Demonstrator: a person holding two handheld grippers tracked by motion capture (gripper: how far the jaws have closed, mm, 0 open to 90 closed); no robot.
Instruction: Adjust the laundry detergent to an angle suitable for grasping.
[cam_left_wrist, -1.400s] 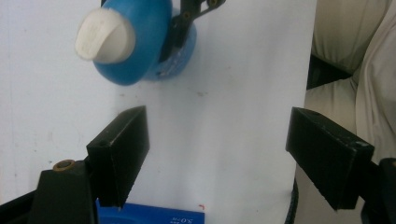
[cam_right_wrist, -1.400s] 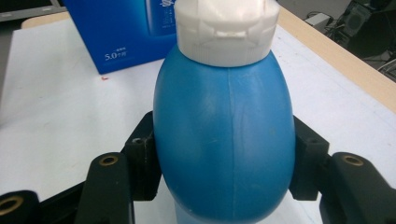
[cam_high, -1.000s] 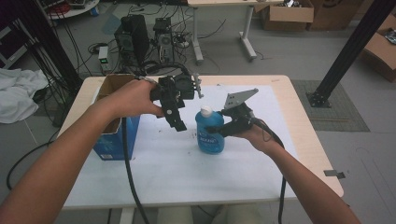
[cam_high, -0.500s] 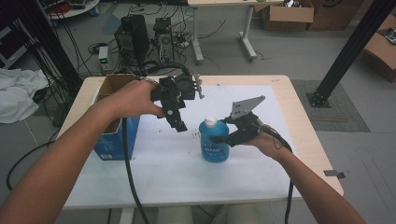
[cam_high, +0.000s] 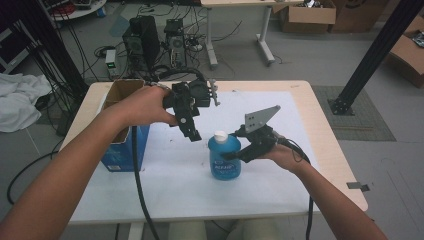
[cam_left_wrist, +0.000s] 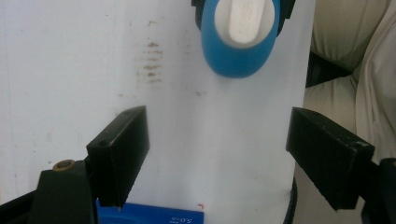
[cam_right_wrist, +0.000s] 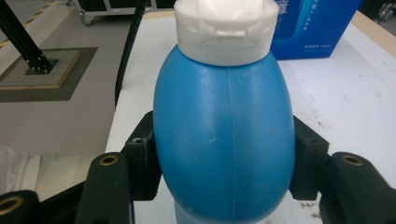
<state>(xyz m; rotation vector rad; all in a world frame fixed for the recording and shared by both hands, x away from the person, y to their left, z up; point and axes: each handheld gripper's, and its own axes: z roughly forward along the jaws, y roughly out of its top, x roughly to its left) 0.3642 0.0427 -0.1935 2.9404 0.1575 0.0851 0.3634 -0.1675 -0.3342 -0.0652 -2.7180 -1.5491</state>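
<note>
standing upright at the centre of the high view, the blue bottle (cam_high: 224, 159) rests on the white sheet of the desk (cam_high: 165, 175) with its white flip cap (cam_high: 220, 136) closed on top; the right gripper (cam_high: 235, 152) comes in from the right of that frame and has its jaws pinched on the bottle's body, which the right gripper view confirms, the blue belly (cam_right_wrist: 225, 126) squeezed between the two black pads low in the frame and the cap (cam_right_wrist: 225, 29) at the top; so the holding part looks done and the bottle is steadied; the left gripper (cam_high: 192, 134) hangs above and to the upper left of the cap, apart from it, jaws spread wide; in the left gripper view the two black fingers (cam_left_wrist: 122, 151) stand far apart at the lower left and lower right while the bottle (cam_left_wrist: 240, 37) sits small at the top of the frame, seen from above; judging from this, what is left is the cap work: bringing the open jaws down onto the lid and opening it, none of which has begun; a blue carton (cam_high: 122, 145) stands at the left of the desk, well away from both grippers.
</note>
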